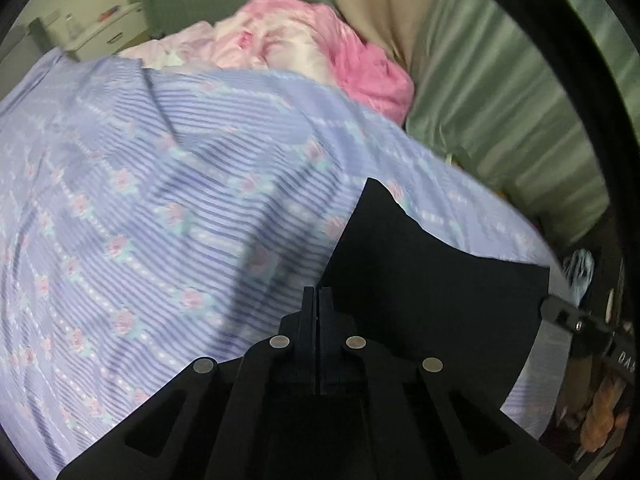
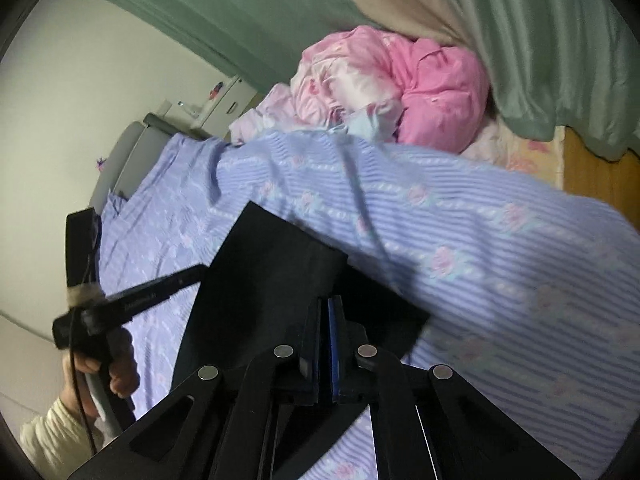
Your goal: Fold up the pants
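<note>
A: Pants (image 1: 432, 292) – black, lifted over bed (image 1: 160, 200) w/ lilac striped floral sheet. Pink bedding heap (image 1: 320, 48) far side of pants, against green curtain (image 1: 500, 100).

B: Tongs state? Left tongs (image 1: 318, 300) – jaws pressed together, black cloth rising straight off tips; judged gripping pants edge. Right tongs (image 2: 326, 312) – same, jaws closed w/ black cloth at tips; blue pad face showing between. Left unit w/ hand also seen in right cam, left of pants (image 2: 276, 280).

A: Step in hand, judged: carrying held edge across for a fold. To do well: keep both grips level, edge taut between them, no sag; lower onto flat sheet, away from pink heap; align edge to edge before release; let go both sides together.

B: Hidden / unclear: most of pants below tongs, cut off by gripper bodies. Which part held – waist or hem – can't tell. Fold count so far, can't tell. Motion blur on sheet, both cams. Whether lower pants touch bed: not visible.
</note>
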Motion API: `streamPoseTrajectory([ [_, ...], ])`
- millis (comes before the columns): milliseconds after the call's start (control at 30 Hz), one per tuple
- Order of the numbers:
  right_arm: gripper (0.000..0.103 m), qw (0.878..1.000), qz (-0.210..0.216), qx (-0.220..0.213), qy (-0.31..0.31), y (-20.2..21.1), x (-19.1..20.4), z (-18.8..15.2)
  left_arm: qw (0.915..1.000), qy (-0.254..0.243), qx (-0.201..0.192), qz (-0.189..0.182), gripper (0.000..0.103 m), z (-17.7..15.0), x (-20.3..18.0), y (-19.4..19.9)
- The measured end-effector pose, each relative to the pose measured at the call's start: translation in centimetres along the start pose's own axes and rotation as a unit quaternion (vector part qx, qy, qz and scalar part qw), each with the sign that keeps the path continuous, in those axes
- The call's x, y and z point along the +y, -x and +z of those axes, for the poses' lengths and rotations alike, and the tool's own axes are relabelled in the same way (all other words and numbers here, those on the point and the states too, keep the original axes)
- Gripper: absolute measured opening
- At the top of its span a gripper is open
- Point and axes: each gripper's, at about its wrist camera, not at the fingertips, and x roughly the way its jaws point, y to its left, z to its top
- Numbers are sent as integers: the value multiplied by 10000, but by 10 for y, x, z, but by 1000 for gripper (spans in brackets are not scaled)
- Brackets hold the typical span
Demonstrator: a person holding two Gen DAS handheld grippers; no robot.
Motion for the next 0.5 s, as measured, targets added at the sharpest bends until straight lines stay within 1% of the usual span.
streamPoseTrajectory([
  [67,4,9993,-272,238,-129,-13,-11,1,9998,28,115,160,3,3,-3,-15],
  [133,4,9984,-404,363,-174,-21,-20,0,9995,211,186,157,3,6,0,-26],
  [200,4,9965,-722,397,-125,-24,-28,-3,9989,368,239,175,3,5,-2,-33],
  [300,4,9954,-831,449,-128,-24,-38,-6,9988,360,191,272,5,2,-4,-35],
  [367,4,9950,-833,506,-203,-23,-44,-7,9987,344,138,348,19,0,-6,-30],
  [400,6,9938,-954,543,-185,-21,-44,-6,9989,329,83,333,35,-1,-10,-25],
  [433,14,9935,-985,546,-138,-21,-43,-6,9990,324,-43,317,48,-2,-15,-17],
  [467,20,9937,-980,546,-58,-18,-40,-7,9988,310,-194,315,49,-8,-18,-6],
  [500,33,9942,-940,513,55,-14,-35,-7,9983,203,-416,356,49,-15,-25,10],
])
